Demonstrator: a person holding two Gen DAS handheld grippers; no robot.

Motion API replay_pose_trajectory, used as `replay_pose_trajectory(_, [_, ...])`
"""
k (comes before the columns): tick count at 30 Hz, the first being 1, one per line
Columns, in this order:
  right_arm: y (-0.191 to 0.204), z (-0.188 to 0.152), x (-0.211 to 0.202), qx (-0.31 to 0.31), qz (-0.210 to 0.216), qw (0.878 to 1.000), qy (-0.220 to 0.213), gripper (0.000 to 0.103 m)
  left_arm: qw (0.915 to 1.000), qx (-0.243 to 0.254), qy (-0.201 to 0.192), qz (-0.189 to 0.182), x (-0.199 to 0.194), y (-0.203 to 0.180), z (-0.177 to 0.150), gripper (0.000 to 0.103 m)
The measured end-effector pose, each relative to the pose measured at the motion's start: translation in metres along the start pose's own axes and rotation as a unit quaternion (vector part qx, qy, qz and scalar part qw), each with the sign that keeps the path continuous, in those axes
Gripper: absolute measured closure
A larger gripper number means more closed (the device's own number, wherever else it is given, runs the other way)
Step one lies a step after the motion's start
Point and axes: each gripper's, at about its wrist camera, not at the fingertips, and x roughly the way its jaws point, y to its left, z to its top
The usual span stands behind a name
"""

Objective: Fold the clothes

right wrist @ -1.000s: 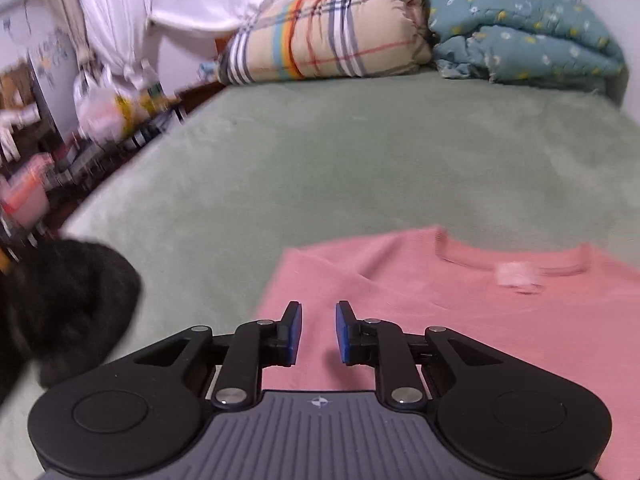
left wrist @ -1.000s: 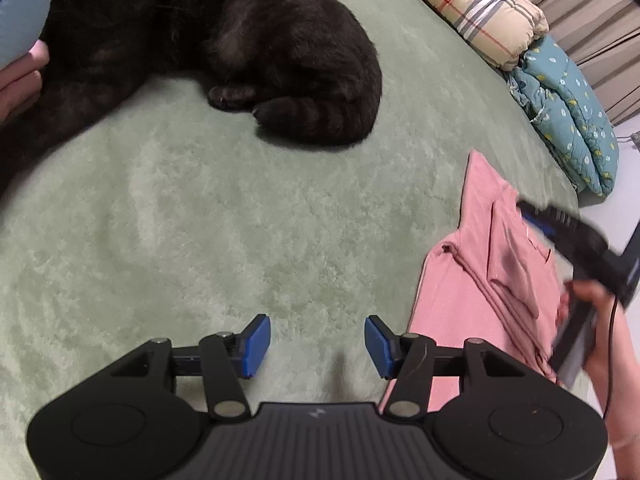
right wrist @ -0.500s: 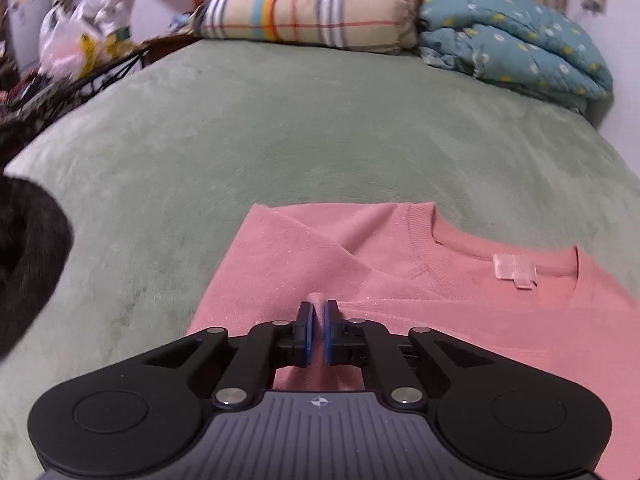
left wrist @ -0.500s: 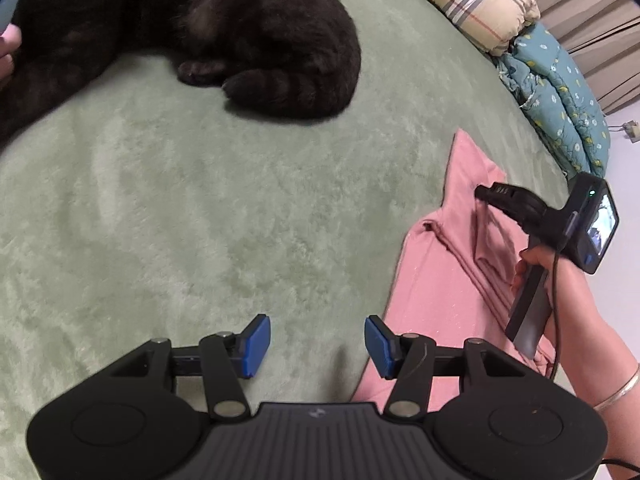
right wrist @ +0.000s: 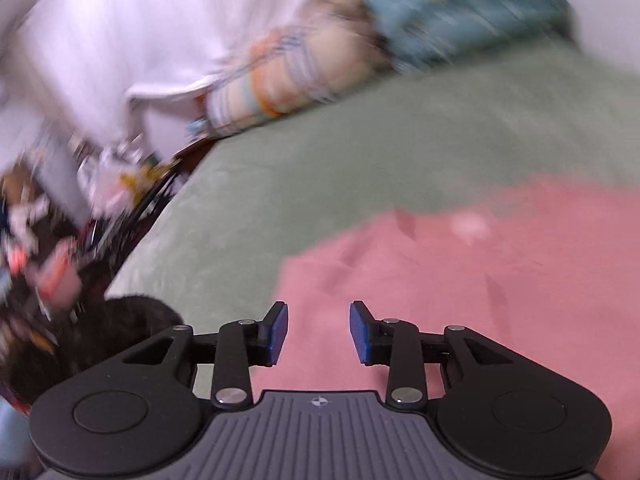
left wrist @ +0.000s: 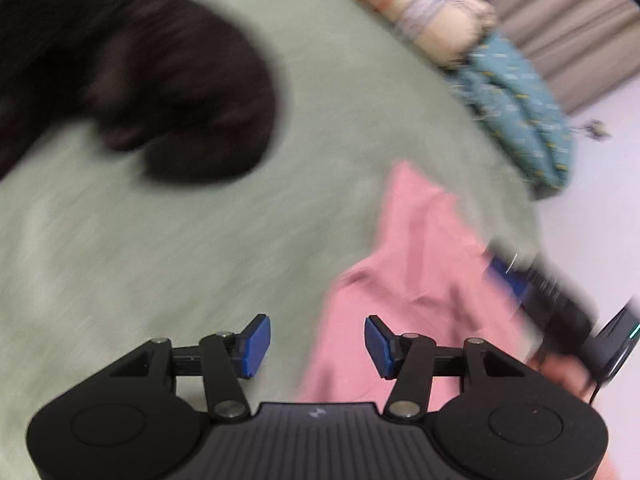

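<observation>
A pink shirt (left wrist: pixel 420 264) lies on the green bed cover (left wrist: pixel 180 248), partly folded; both views are blurred by motion. My left gripper (left wrist: pixel 317 344) is open and empty, hovering at the shirt's left edge. My right gripper (right wrist: pixel 318 332) is open and empty above the shirt (right wrist: pixel 500 280), near its left side. The right gripper also shows in the left wrist view (left wrist: pixel 536 292), over the shirt's right part, held by a hand.
A black cat (left wrist: pixel 160 92) lies on the bed to the left of the shirt; it also shows in the right wrist view (right wrist: pixel 92 344). A plaid quilt (right wrist: pixel 288 76) and a teal quilt (right wrist: pixel 460 12) are at the bed's far end. Clutter (right wrist: pixel 60 240) lies beside the bed.
My right gripper was shut on a fold of the shirt half a second ago; now it is open and has lifted and swung. My left gripper has moved closer to the shirt.
</observation>
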Motion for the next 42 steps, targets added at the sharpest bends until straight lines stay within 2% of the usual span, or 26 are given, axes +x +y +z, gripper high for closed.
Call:
replay_pose_trajectory(2, [-0.03,0.0,-0.008,0.043,-0.001,0.999,0.014,0.071,0.9997,0.016,-0.008,-0.016,0.02,-0.022,0.008,0.051])
replay_pose_trajectory(4, [-0.04,0.003,-0.007,0.044,0.003,0.999,0.019,0.071,0.9987,0.041,-0.015,-0.026,0.054,-0.051,0.018,0.051])
replay_pose_trajectory(7, [-0.024,-0.001,0.014,-0.06,-0.046,0.996,0.057,0.071,0.9963,0.083,-0.011,-0.022,0.104,-0.084,0.027,0.052])
replay_pose_trajectory(9, [-0.017,-0.009,0.025,-0.116,-0.073,0.988,0.074,0.072,0.9923,0.123,0.012,0.012,0.136,-0.096,0.024,0.052])
replay_pose_trajectory(12, [-0.013,-0.016,0.021,-0.164,-0.085,0.98,0.073,0.071,0.9736,0.192,0.065,0.104,0.174,-0.097,0.012,0.053])
replay_pose_trajectory(13, [-0.012,-0.018,0.016,-0.169,-0.089,0.979,0.075,0.071,0.9678,0.209,0.078,0.117,0.179,-0.093,0.005,0.054])
replay_pose_trajectory(15, [-0.016,-0.018,0.007,-0.176,-0.1,0.976,0.079,0.07,0.9585,0.25,0.067,0.119,0.172,-0.09,-0.004,0.054])
replay_pose_trajectory(16, [-0.023,-0.015,0.001,-0.162,-0.099,0.979,0.071,0.069,0.9538,0.265,0.067,0.126,0.168,-0.09,-0.007,0.054])
replay_pose_trajectory(17, [-0.03,-0.012,-0.005,-0.142,-0.094,0.984,0.059,0.069,0.9531,0.267,0.066,0.127,0.166,-0.09,-0.008,0.054])
replay_pose_trajectory(19, [-0.044,-0.005,-0.013,-0.106,-0.084,0.99,0.036,0.066,0.955,0.26,0.06,0.13,0.159,-0.09,-0.007,0.055])
replay_pose_trajectory(21, [-0.055,0.009,-0.005,-0.073,-0.081,0.994,0.027,0.057,0.9603,0.242,0.041,0.133,0.15,-0.092,-0.006,0.055])
replay_pose_trajectory(24, [-0.071,0.035,0.032,-0.007,-0.058,0.997,0.041,0.058,0.9659,0.233,0.026,0.11,0.146,-0.1,-0.008,0.051])
replay_pose_trajectory(26, [-0.071,0.046,0.05,-0.014,-0.043,0.997,0.059,0.073,0.9654,0.227,0.053,0.117,0.159,-0.102,-0.009,0.051])
replay_pose_trajectory(28, [-0.064,0.048,0.058,-0.058,-0.059,0.994,0.074,0.092,0.9662,0.215,0.07,0.125,0.172,-0.098,-0.01,0.051])
replay_pose_trajectory(30, [-0.056,0.047,0.057,-0.107,-0.077,0.989,0.072,0.1,0.967,0.209,0.072,0.127,0.177,-0.095,-0.01,0.05])
replay_pose_trajectory(32, [-0.053,0.045,0.056,-0.144,-0.125,0.98,0.056,0.103,0.9662,0.213,0.072,0.127,0.176,-0.094,-0.012,0.05])
replay_pose_trajectory(33, [-0.057,0.046,0.057,-0.147,-0.143,0.977,0.054,0.103,0.9655,0.216,0.072,0.126,0.175,-0.094,-0.013,0.049])
replay_pose_trajectory(34, [-0.07,0.047,0.058,-0.115,-0.14,0.982,0.059,0.103,0.9651,0.219,0.071,0.126,0.175,-0.094,-0.014,0.05])
replay_pose_trajectory(36, [-0.083,0.052,0.047,-0.056,-0.116,0.991,0.045,0.1,0.9679,0.208,0.071,0.122,0.172,-0.095,-0.01,0.051])
replay_pose_trajectory(40, [-0.068,0.052,0.018,-0.07,-0.041,0.997,0.009,0.095,0.9771,0.183,0.039,0.1,0.145,-0.097,-0.004,0.051])
replay_pose_trajectory(42, [-0.06,0.044,0.015,-0.075,0.006,0.997,0.033,0.076,0.981,0.177,0.015,0.078,0.135,-0.1,0.003,0.051])
